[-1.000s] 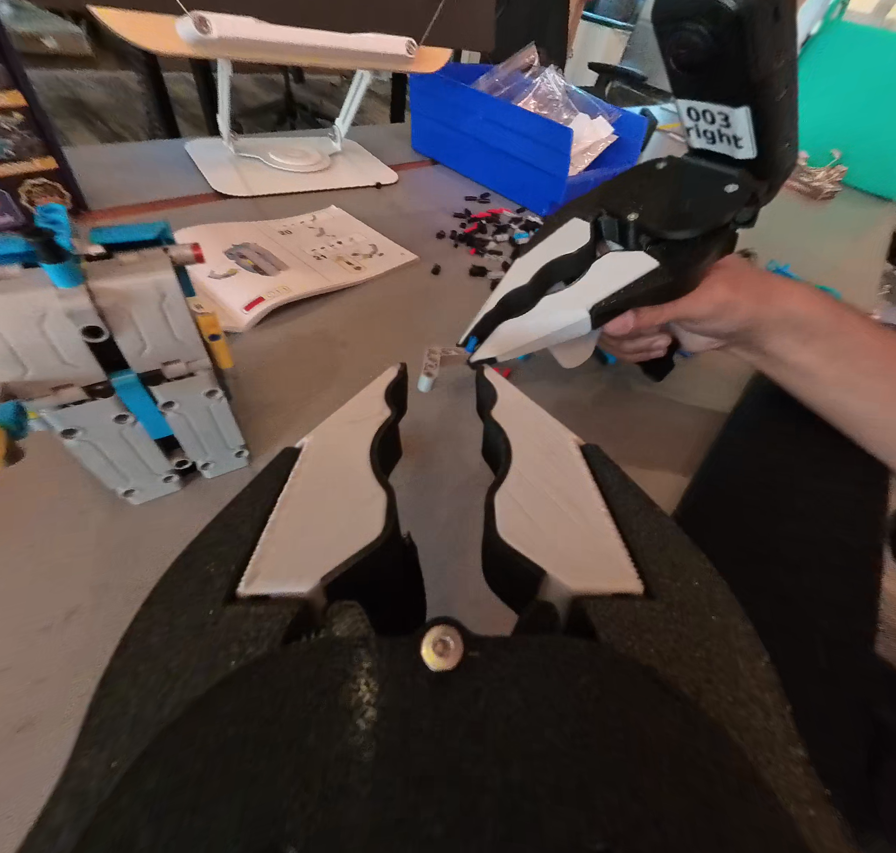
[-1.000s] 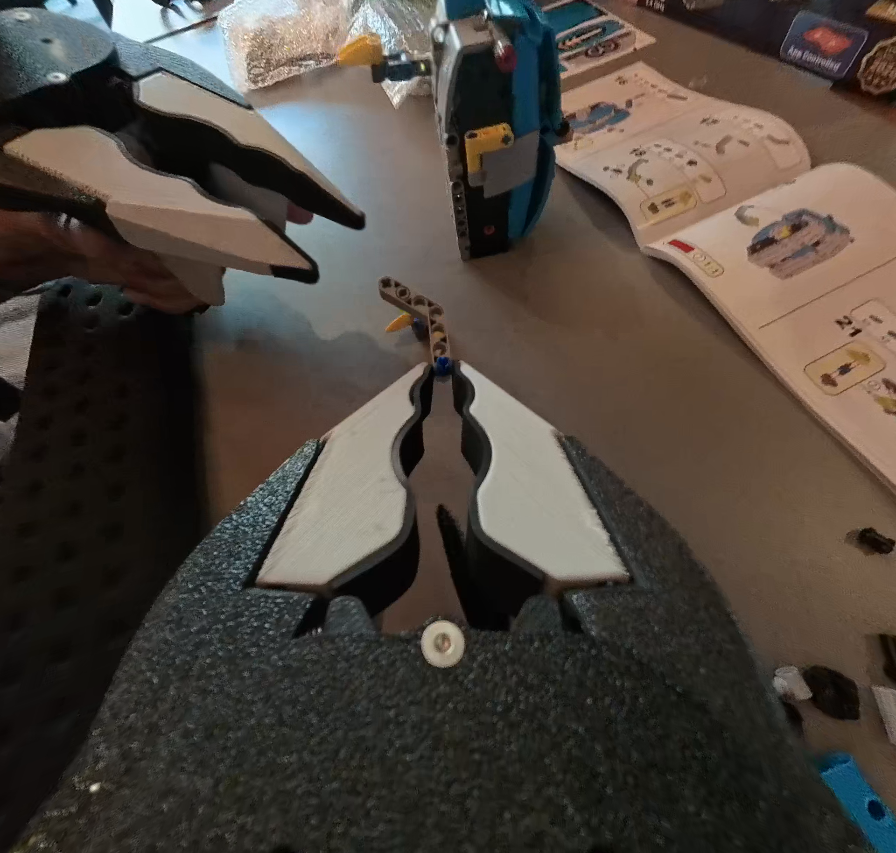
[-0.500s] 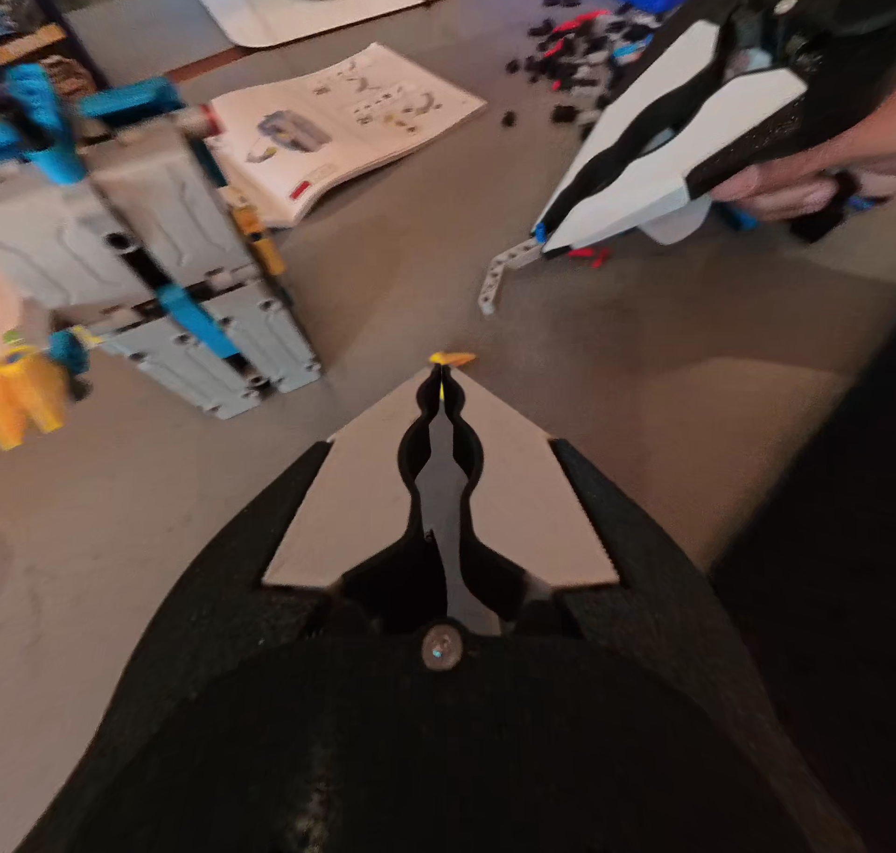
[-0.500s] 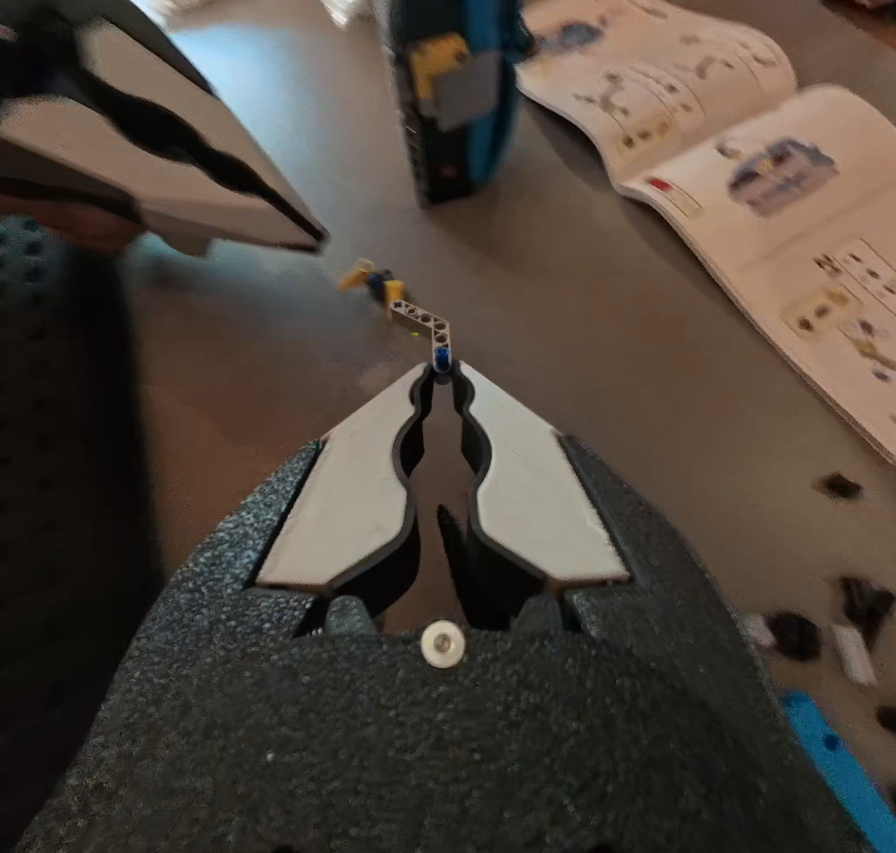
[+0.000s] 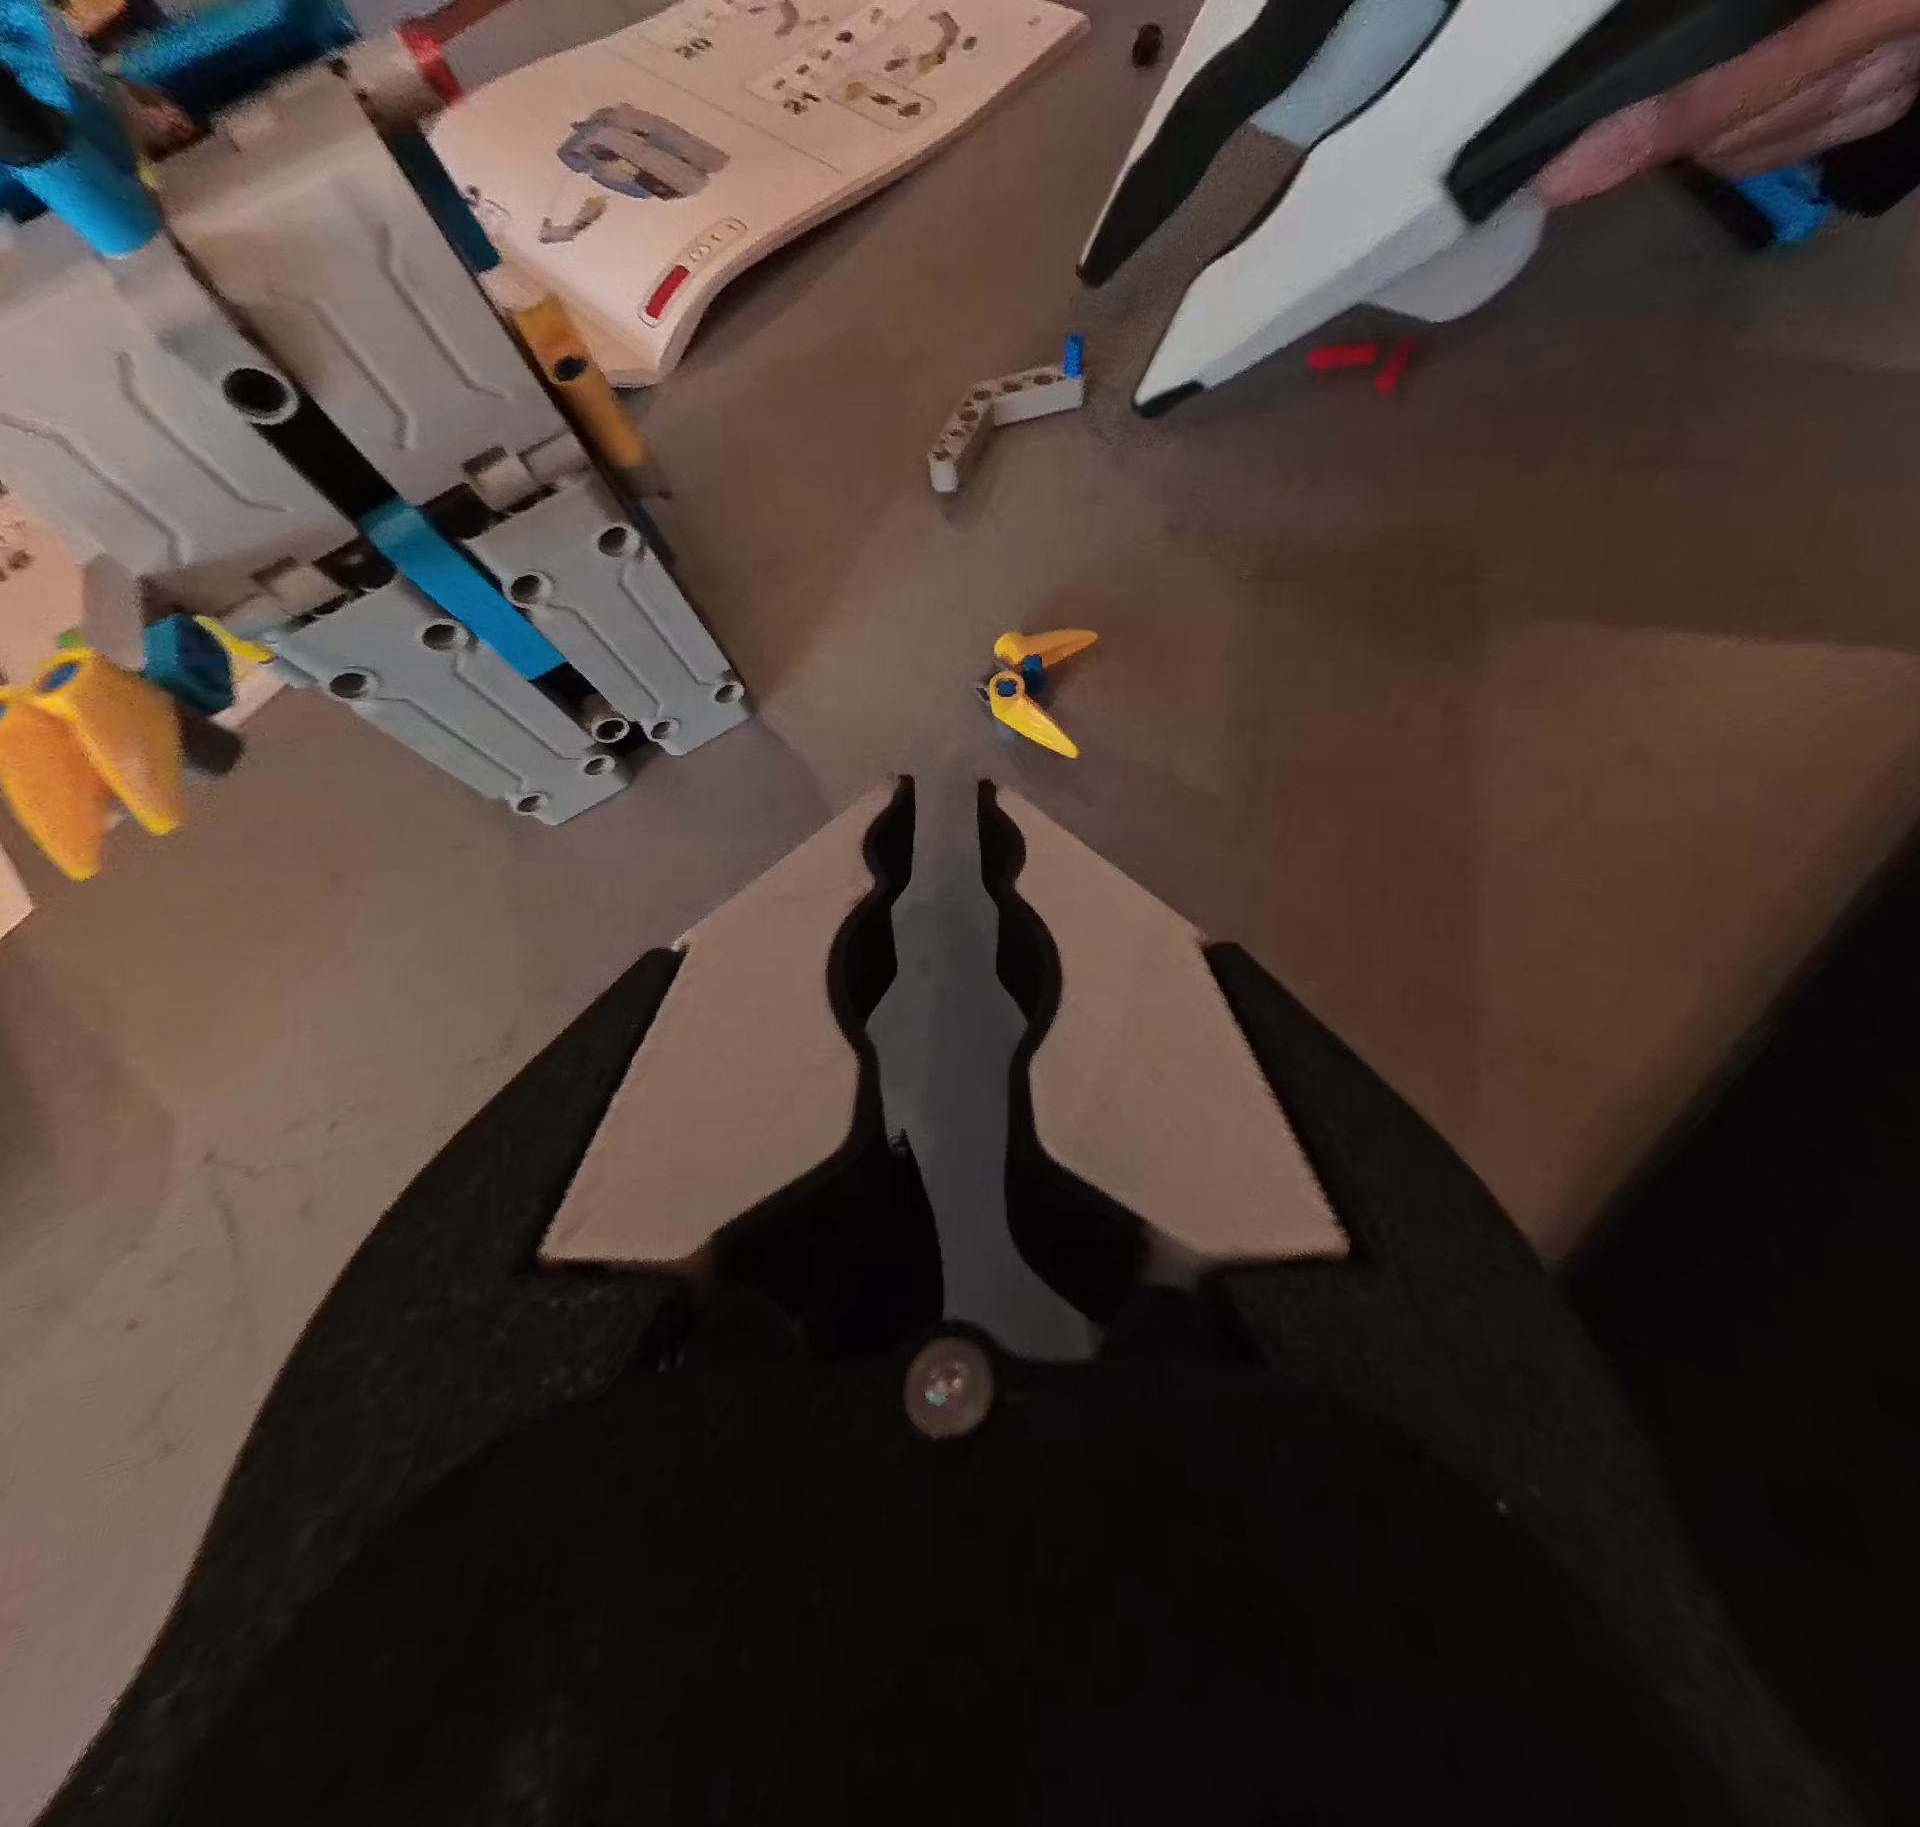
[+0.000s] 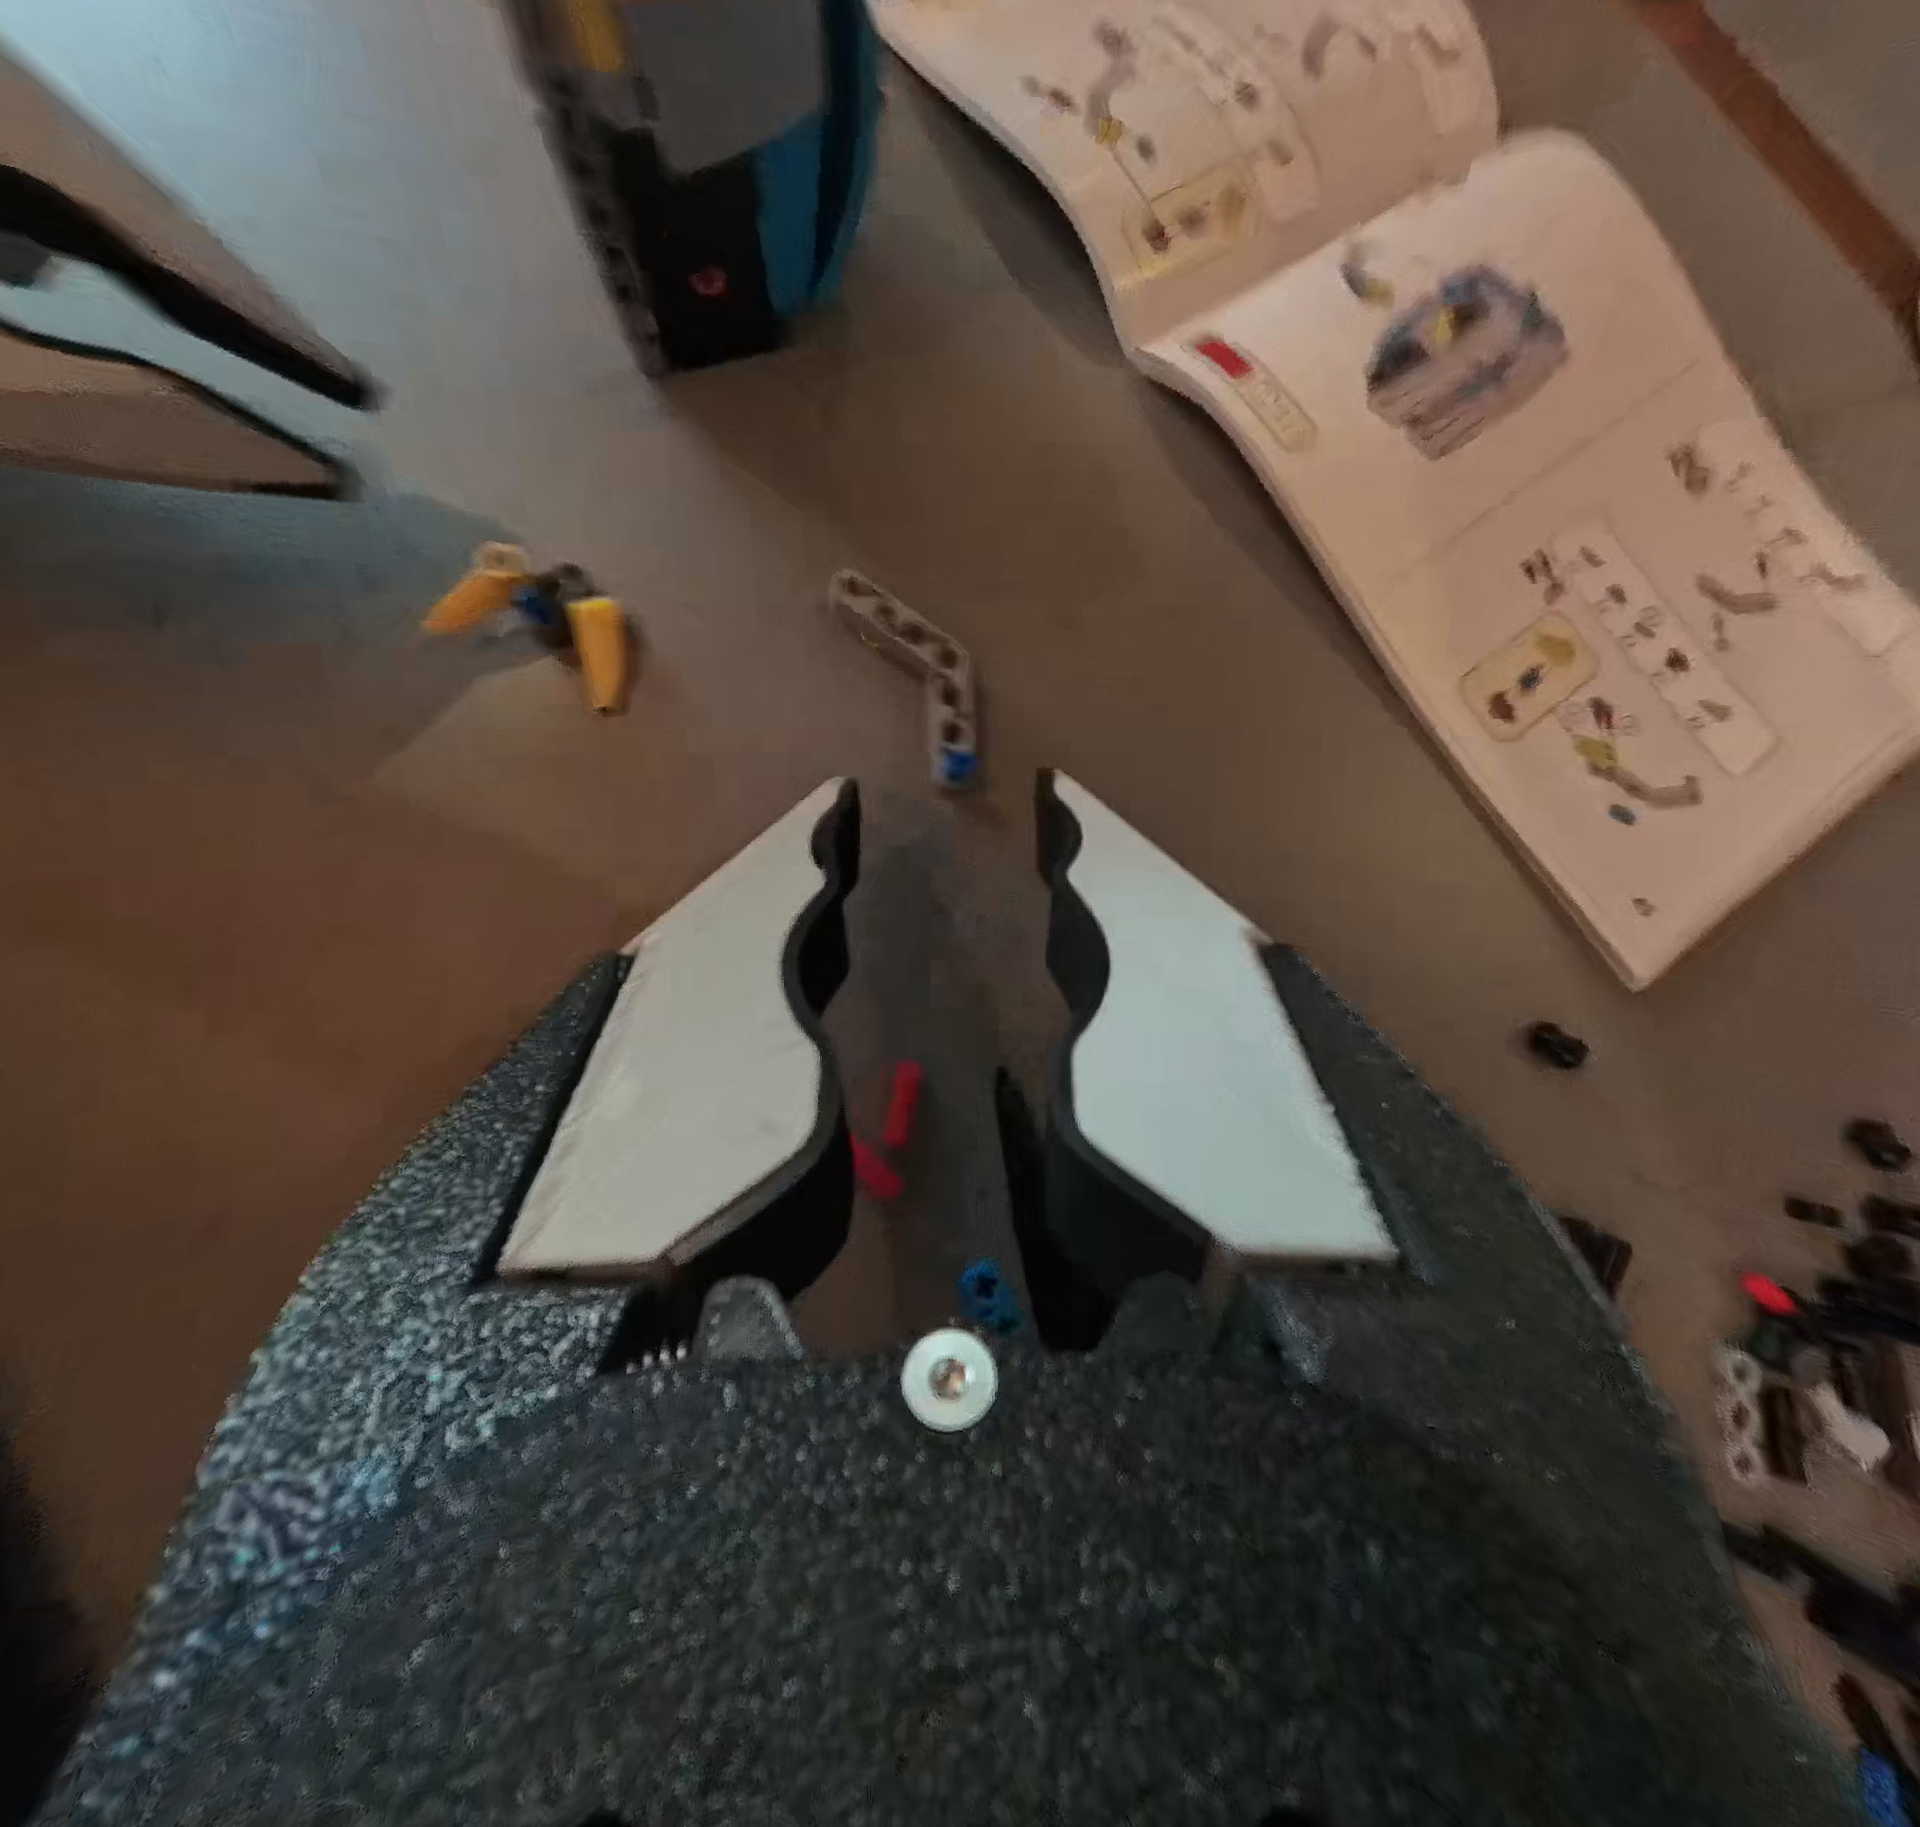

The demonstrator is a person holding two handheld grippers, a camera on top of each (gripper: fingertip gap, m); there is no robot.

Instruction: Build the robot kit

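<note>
A hobby or lab workspace for building-brick kits: a plain grey-brown desk (image 5: 1455, 842) carries an open instruction booklet (image 6: 1455, 489), a half-built grey-and-blue brick model (image 5: 343, 489), and scattered small parts (image 6: 1849, 1289), among them a bent grey beam (image 6: 914, 650).

A grey-brown table (image 5: 1351, 738) carries an open instruction booklet (image 6: 1455, 427), a bent grey beam (image 6: 914, 645) and a yellow-tipped piece (image 5: 1029, 686).

Open booklet (image 6: 1455, 489) on grey table (image 5: 1351, 738); standing grey-blue brick model (image 5: 416, 530); loose bent grey beam (image 6: 914, 655), yellow-blue piece (image 5: 1029, 691), red pins (image 6: 888, 1128), black bits (image 6: 1860, 1289).
</note>
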